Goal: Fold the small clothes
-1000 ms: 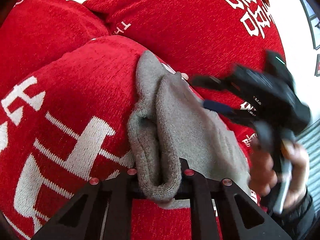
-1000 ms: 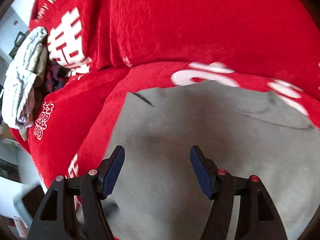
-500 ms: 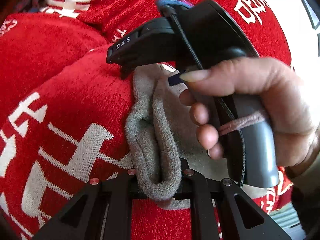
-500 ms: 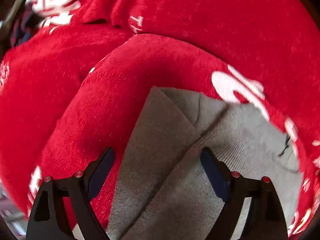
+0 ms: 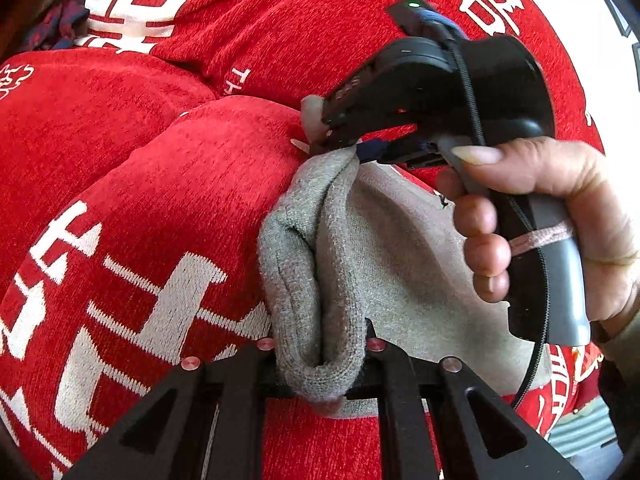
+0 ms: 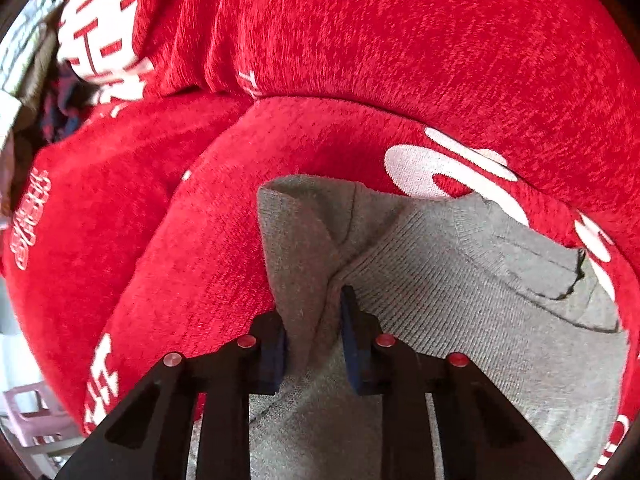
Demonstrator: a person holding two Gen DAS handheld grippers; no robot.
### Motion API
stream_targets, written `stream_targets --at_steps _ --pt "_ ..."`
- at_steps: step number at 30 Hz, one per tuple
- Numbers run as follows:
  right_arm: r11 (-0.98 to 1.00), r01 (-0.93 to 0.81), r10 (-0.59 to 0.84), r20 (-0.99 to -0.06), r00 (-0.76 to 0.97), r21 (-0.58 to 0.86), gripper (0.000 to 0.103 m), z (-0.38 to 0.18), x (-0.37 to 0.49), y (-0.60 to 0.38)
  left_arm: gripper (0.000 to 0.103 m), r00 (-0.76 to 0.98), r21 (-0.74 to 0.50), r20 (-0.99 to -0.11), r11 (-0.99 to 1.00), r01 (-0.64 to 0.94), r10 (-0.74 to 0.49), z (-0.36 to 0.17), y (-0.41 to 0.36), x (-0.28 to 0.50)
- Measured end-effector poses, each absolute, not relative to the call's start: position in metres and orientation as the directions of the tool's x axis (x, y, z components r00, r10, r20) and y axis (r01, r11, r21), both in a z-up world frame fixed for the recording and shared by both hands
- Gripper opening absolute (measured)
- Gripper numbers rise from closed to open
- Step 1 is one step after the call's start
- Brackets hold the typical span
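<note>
A small grey knit garment [image 5: 400,264] lies on a red cushion cover [image 5: 168,200] with white characters. My left gripper [image 5: 320,360] is shut on the garment's near edge, which is bunched into a thick roll between its fingers. A hand holds my right gripper [image 5: 352,152] at the garment's far corner. In the right wrist view the right gripper [image 6: 314,344] points steeply down; its jaws are closing, and a raised fold of the grey garment [image 6: 460,280] is pinched between the blue pads [image 6: 350,344].
Red cushions with white lettering [image 6: 400,40] fill both views. A dark patterned cloth [image 5: 56,28] and a pale bundle [image 6: 24,40] lie at the far left. A pink stool [image 6: 24,420] stands below the cushion's left edge.
The right gripper swept in from the right across the garment to its far corner, and its wide jaws narrowed onto a fold. The left gripper kept its hold.
</note>
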State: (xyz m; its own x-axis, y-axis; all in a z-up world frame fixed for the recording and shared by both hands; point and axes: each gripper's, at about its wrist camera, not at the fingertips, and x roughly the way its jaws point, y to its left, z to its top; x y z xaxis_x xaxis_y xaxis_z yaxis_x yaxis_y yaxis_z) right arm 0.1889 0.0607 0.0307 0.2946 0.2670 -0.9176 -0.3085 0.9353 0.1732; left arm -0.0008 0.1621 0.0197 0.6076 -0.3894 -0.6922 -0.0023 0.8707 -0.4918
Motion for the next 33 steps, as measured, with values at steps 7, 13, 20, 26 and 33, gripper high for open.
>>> stream_targets --at_steps 7,13,20,26,33 --pt "0.907 -0.307 0.385 -0.865 0.323 0.289 0.024 0.049 0.181 0.03 0.013 0.616 -0.452 -0.702 0.892 0.002 -0.357 0.031 0.153 -0.007" --pt "0.888 -0.313 0.437 -0.833 0.339 0.338 0.024 0.063 0.175 0.012 0.033 0.58 -0.457 -0.722 0.889 0.008 -0.376 0.032 0.158 -0.014" --pt "0.862 -0.322 0.494 -0.796 0.351 0.392 0.024 0.068 0.17 -0.004 0.093 0.66 -0.522 -0.644 0.853 -0.009 -0.387 0.043 0.183 -0.035" --pt "0.848 -0.319 0.521 -0.777 0.353 0.423 0.024 0.07 0.168 -0.017 0.012 0.565 -0.541 -0.684 0.84 0.032 -0.461 0.031 0.166 -0.01" --pt "0.84 -0.324 0.535 -0.766 0.356 0.436 0.024 0.075 0.17 -0.029 0.011 0.63 -0.392 -0.703 0.919 0.042 -0.329 0.06 0.14 -0.014"
